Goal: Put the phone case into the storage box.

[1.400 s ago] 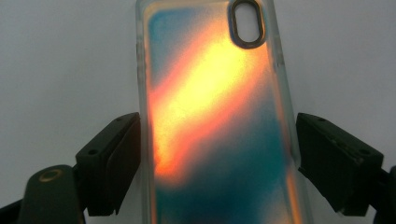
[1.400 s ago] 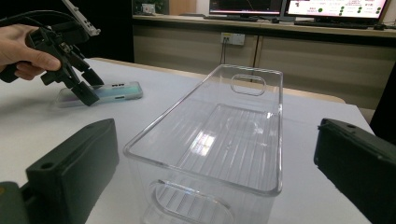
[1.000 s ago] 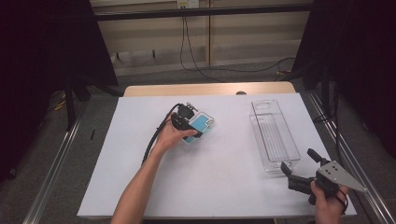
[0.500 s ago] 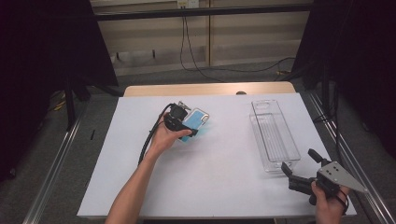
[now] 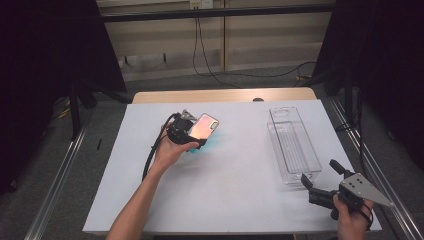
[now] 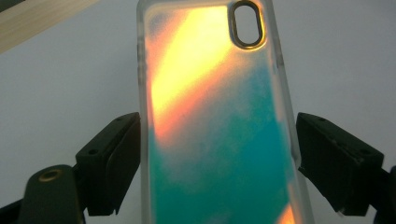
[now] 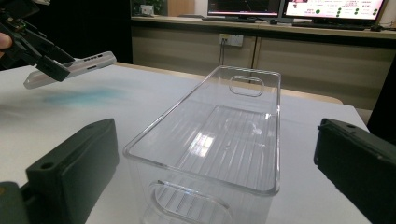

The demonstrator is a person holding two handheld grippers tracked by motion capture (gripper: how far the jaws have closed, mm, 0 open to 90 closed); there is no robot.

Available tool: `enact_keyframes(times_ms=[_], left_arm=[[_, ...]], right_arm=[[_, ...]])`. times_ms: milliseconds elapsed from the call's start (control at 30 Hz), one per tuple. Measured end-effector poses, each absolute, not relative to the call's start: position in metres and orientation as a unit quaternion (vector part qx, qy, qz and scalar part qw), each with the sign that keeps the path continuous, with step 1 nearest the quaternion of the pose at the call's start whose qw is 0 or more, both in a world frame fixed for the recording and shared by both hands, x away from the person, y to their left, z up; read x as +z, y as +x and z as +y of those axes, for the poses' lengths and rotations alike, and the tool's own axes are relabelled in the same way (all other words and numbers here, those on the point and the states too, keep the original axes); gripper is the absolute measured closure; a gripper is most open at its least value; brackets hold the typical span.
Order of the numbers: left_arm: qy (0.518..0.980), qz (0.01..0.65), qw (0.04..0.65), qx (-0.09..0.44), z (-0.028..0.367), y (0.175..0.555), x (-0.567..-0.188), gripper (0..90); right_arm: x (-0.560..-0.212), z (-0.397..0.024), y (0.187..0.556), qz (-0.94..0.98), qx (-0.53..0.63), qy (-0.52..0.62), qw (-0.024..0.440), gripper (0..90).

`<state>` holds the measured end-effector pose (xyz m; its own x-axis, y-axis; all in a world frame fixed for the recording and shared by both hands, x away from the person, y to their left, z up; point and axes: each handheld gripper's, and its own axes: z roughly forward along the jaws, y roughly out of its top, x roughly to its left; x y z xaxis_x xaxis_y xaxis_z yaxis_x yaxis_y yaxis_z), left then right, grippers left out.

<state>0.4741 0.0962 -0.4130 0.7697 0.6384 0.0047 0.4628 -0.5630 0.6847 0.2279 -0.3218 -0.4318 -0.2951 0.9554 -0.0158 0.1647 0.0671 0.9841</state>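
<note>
Phone case (image 5: 203,126) lifted clear of white table (image 5: 230,200), left of centre, pinched across long edges by left gripper (image 5: 192,134). Looks light, thin, slick, flexible (could bow or slip); best held mid-length. Right gripper (image 5: 320,187) spread wide, empty, near clear bin (image 5: 292,145).

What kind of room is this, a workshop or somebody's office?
Probably a lab set up for recording: a white table fenced by black curtains, monitors on a counter behind, and a person holding a claw in each hand.
</note>
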Motion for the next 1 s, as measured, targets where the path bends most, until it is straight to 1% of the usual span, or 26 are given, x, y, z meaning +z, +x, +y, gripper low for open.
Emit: enact_keyframes(times_ms=[267,500,900,1000], left_arm=[[0.871,0.306,0.359,0.138,0.1,0.462,-0.407,16.9],[0.863,0.313,0.366,0.155,0.108,0.452,-0.406,16.9],[0.859,0.317,0.371,0.155,0.108,0.44,-0.402,16.8],[0.857,0.314,0.374,0.166,0.11,0.434,-0.402,16.9]], right_arm=[[-0.431,-0.321,0.227,0.62,0.512,0.451,0.387,0.0],[-0.431,-0.321,0.228,0.62,0.512,0.451,0.387,0.0],[-0.431,-0.321,0.228,0.618,0.513,0.452,0.388,0.0],[-0.431,-0.321,0.228,0.619,0.513,0.452,0.388,0.0]])
